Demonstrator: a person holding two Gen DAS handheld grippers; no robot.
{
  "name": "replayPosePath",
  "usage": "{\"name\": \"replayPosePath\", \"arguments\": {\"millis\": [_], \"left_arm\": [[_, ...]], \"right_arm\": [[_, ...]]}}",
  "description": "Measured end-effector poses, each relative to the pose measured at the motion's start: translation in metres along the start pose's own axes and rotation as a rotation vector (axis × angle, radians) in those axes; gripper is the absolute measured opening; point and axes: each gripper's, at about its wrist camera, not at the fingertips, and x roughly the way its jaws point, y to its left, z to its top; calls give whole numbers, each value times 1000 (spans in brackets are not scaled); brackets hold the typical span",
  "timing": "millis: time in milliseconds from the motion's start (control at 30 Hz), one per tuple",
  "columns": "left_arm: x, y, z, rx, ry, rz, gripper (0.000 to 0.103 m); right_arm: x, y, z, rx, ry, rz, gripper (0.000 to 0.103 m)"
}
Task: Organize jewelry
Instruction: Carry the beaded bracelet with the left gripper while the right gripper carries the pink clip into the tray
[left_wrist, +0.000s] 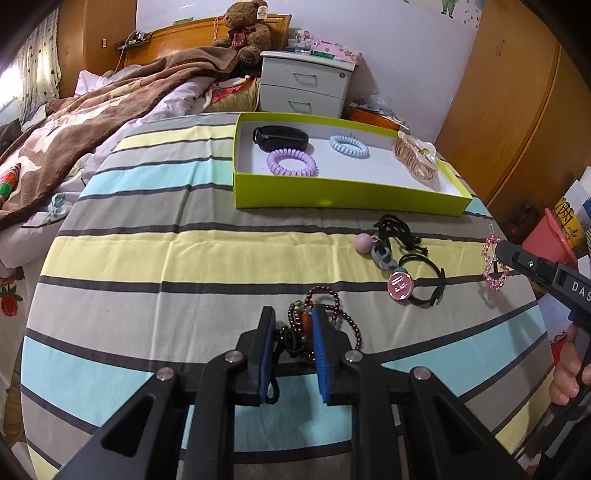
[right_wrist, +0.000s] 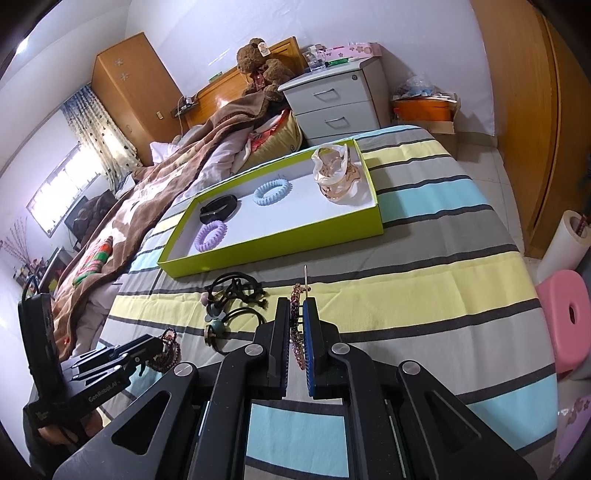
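Observation:
A dark beaded bracelet (left_wrist: 295, 332) with an orange charm lies on the striped bed cover, and my left gripper (left_wrist: 293, 317) is shut on it, blue pads against the beads. My right gripper (right_wrist: 297, 306) is shut on a pink rhinestone hair clip (right_wrist: 295, 332); it holds the clip (left_wrist: 493, 266) just above the cover at the right. A green box (left_wrist: 332, 192) lies beyond, holding a black band (left_wrist: 280, 137), a purple coil tie (left_wrist: 291, 162), a blue coil tie (left_wrist: 349, 146) and a clear claw clip (left_wrist: 415, 155). Black hair ties with charms (left_wrist: 402, 254) lie between box and grippers.
A brown blanket (left_wrist: 74, 122) covers the bed's left side. A white nightstand (left_wrist: 306, 81) and a teddy bear (left_wrist: 243, 29) stand behind the box. A pink stool (right_wrist: 569, 317) stands off the bed's right edge. Wooden wardrobes line the right wall.

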Motion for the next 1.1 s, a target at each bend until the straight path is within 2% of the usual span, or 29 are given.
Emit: {"name": "replayPosePath", "arguments": {"millis": [567,1100], "left_arm": [[-28,-4,17,14,-76,-17,20],[-48,-16,51,58,-167,-14,20]], "right_arm": [[-14,10,8,-22,-32,14,7],[-29,24,35,-63,-85,28,7]]}}
